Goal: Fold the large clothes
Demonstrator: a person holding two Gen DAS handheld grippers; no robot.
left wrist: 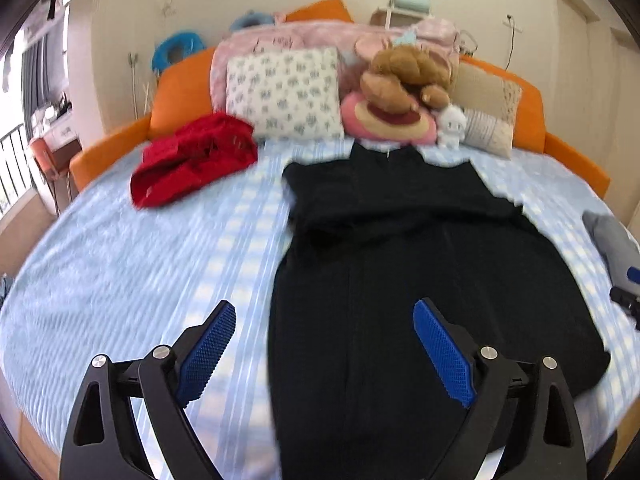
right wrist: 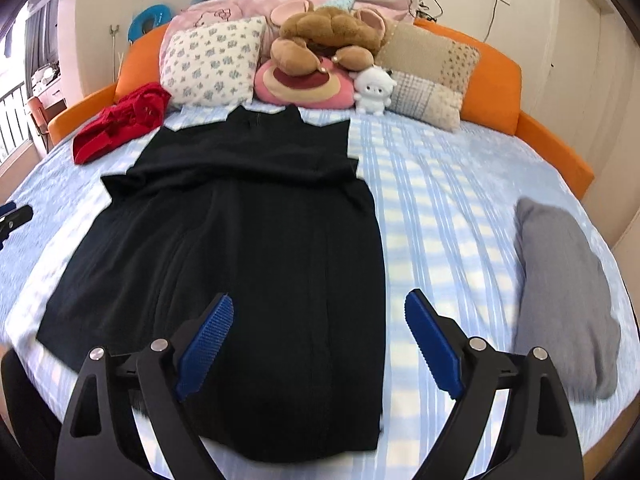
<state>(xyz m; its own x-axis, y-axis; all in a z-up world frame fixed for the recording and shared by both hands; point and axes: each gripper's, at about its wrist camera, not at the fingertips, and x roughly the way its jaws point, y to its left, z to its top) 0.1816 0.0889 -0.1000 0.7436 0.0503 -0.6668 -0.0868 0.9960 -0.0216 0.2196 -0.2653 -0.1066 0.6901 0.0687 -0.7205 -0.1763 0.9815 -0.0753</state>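
Note:
A large black garment (left wrist: 420, 264) lies flat on the blue checked bed (left wrist: 140, 248), collar towards the pillows; it also shows in the right wrist view (right wrist: 248, 232). My left gripper (left wrist: 324, 312) is open and empty, above the garment's lower left edge. My right gripper (right wrist: 318, 304) is open and empty, above the garment's lower right part. A tip of the right gripper shows at the left view's right edge (left wrist: 628, 300), and a tip of the left gripper at the right view's left edge (right wrist: 14, 216).
A crumpled red garment (left wrist: 192, 160) lies at the far left of the bed (right wrist: 460, 200). A grey garment (right wrist: 564, 288) lies on the right. Pillows (left wrist: 284, 92) and plush toys (left wrist: 404, 76) line the orange headboard (left wrist: 184, 88). A window is at the far left.

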